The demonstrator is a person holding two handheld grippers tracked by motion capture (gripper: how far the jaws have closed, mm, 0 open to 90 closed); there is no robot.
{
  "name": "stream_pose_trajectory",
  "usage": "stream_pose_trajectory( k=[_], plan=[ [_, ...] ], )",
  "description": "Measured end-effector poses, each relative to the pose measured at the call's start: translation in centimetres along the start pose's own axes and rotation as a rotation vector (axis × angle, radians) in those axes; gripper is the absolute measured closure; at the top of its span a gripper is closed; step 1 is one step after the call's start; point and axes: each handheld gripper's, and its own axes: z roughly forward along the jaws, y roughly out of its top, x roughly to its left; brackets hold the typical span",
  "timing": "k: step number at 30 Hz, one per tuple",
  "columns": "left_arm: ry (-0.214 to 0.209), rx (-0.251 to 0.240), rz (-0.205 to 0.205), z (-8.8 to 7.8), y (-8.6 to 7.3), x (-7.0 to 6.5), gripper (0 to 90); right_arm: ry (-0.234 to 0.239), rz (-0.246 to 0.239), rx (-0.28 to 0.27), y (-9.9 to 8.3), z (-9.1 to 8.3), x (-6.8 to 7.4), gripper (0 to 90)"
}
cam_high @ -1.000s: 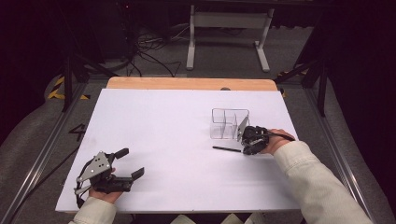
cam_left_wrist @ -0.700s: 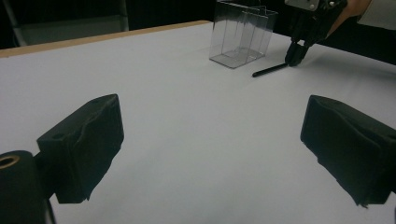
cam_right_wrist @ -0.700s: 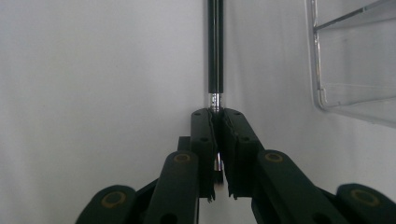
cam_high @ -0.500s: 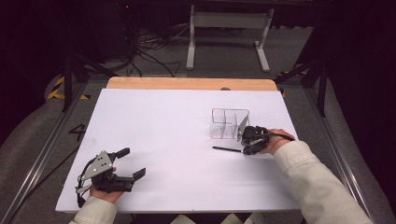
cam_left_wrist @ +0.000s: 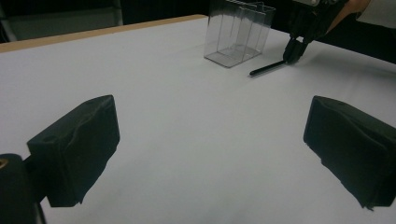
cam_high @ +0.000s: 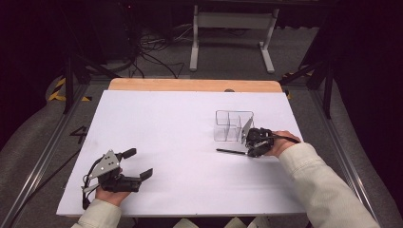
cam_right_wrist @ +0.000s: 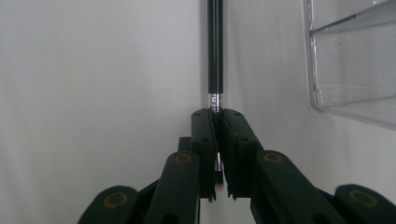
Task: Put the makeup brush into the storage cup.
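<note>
Pen (cam_high: 231,151) flat on table (cam_high: 166,128), pointing left

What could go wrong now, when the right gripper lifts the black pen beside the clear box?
The right gripper pinches the black pen only at its end, so the long free part may swing or slip out. The clear organizer stands very near; the pen may knock it when raised.
</note>
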Motion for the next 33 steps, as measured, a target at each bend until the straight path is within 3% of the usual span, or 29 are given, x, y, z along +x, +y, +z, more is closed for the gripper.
stream_pose_trajectory(
  k=[5,13,22,33],
  plan=[
    [-0.014,0.002,-0.003,0.2,0.2,-0.1,4.6,-0.012,-0.001,0.0,0.0,-0.5,0.1,84.2],
    [-0.059,0.011,0.017,1.1,1.2,-0.3,5.7,-0.025,-0.061,-0.019,1.2,-3.1,1.5,84.2],
    [-0.098,-0.008,0.005,2.1,2.3,-0.5,6.9,-0.05,-0.125,-0.035,2.2,-5.4,2.8,84.1],
    [-0.172,0.015,0.079,4.8,4.6,-2.0,8.1,-0.062,-0.168,-0.034,3.5,-7.3,4.4,84.1]
  ],
)
